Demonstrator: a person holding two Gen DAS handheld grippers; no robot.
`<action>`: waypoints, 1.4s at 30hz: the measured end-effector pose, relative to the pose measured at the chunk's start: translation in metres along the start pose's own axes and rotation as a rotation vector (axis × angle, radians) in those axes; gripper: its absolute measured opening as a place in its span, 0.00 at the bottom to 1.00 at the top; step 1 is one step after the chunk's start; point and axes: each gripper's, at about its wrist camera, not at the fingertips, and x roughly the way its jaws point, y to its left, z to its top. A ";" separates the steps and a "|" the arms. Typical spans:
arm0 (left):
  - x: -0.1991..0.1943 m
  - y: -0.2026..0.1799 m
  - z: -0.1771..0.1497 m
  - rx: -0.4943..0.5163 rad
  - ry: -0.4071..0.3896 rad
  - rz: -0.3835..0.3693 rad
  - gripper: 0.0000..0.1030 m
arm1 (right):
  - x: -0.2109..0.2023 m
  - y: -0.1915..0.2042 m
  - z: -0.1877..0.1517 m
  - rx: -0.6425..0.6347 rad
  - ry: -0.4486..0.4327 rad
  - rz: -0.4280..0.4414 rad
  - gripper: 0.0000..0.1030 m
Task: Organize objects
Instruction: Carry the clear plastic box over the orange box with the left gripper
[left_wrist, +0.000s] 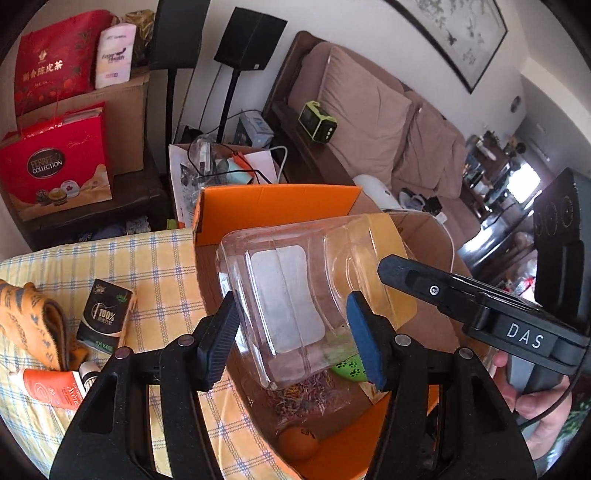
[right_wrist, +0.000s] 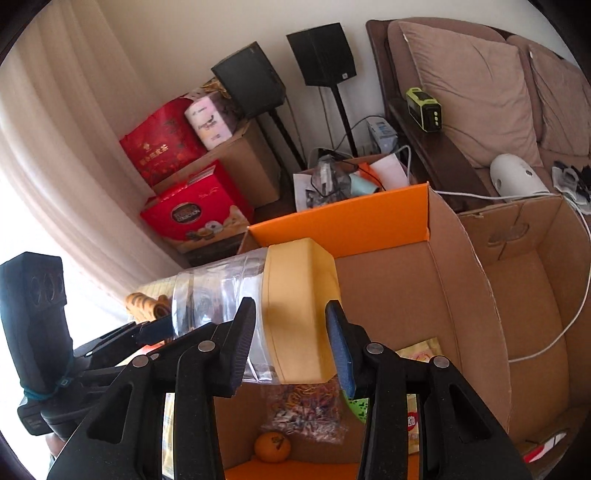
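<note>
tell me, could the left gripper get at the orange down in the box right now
Probably not. The left gripper is clamped on the clear jar, which hangs over the cardboard box above the orange. The jar must go first.

A desk under a yellow cloth with blue checks (left_wrist: 159, 258) carries an open cardboard box with orange flaps (left_wrist: 273, 206), a small black carton (left_wrist: 105, 319), a folded orange patterned cloth (left_wrist: 33, 317) and an orange-and-white tube (left_wrist: 50, 387) at its near edge.
</note>
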 end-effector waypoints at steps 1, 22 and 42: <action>0.007 -0.002 0.000 0.003 0.010 0.003 0.54 | 0.004 -0.006 0.000 0.010 0.007 -0.001 0.39; 0.087 -0.026 0.000 0.064 0.174 0.135 0.58 | 0.067 -0.066 0.001 0.126 0.132 -0.037 0.38; 0.053 -0.033 -0.024 0.289 0.189 0.125 0.58 | 0.060 -0.049 -0.023 -0.050 0.190 -0.073 0.39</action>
